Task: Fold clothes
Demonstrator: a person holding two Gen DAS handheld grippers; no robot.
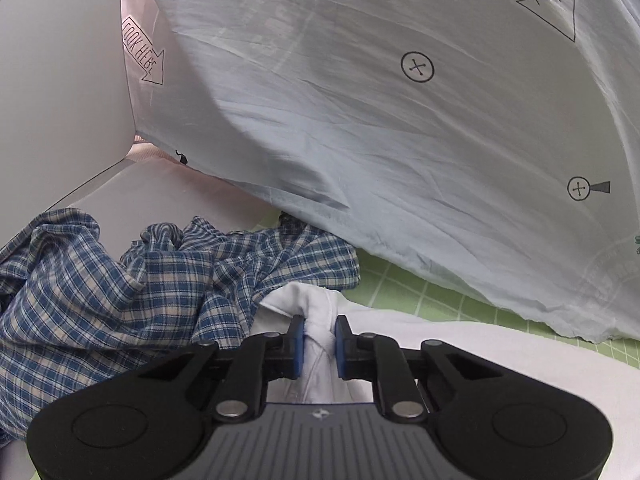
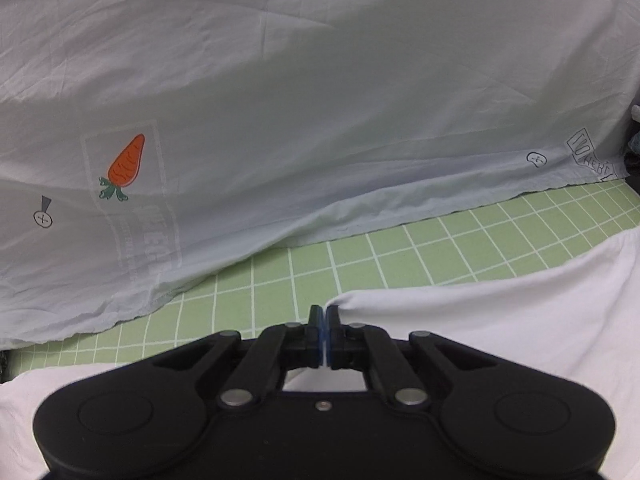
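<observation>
The left gripper (image 1: 319, 340) is held low and roughly level over the desk (image 1: 440, 296), its blue pads (image 1: 298, 344) pinched onto a bunched fold of the white garment (image 1: 316, 316), which stands up as a thick wad between them. The rest of that white cloth spreads out to the right of this gripper and runs back beneath it. Just to its left, and partly ahead of it, a crumpled blue plaid shirt (image 1: 120, 280) lies in a heap, touching the white cloth. Ahead and above, a pale blue printed sheet (image 1: 400, 140) hangs down like a backdrop, its hem resting on the green gridded mat.

The right gripper (image 2: 323, 334) is also low and close to level, pointing toward the sheet (image 2: 320, 100). Its pads meet almost flush, nipping a thin edge of the white garment (image 2: 480, 320); the cloth fans away to the right and passes under the gripper toward the left. The green mat (image 2: 360, 260) lies bare directly ahead of it, between the cloth and the sheet's hem. An orange carrot print (image 2: 127, 162) sits on the sheet, ahead and to the left.
</observation>
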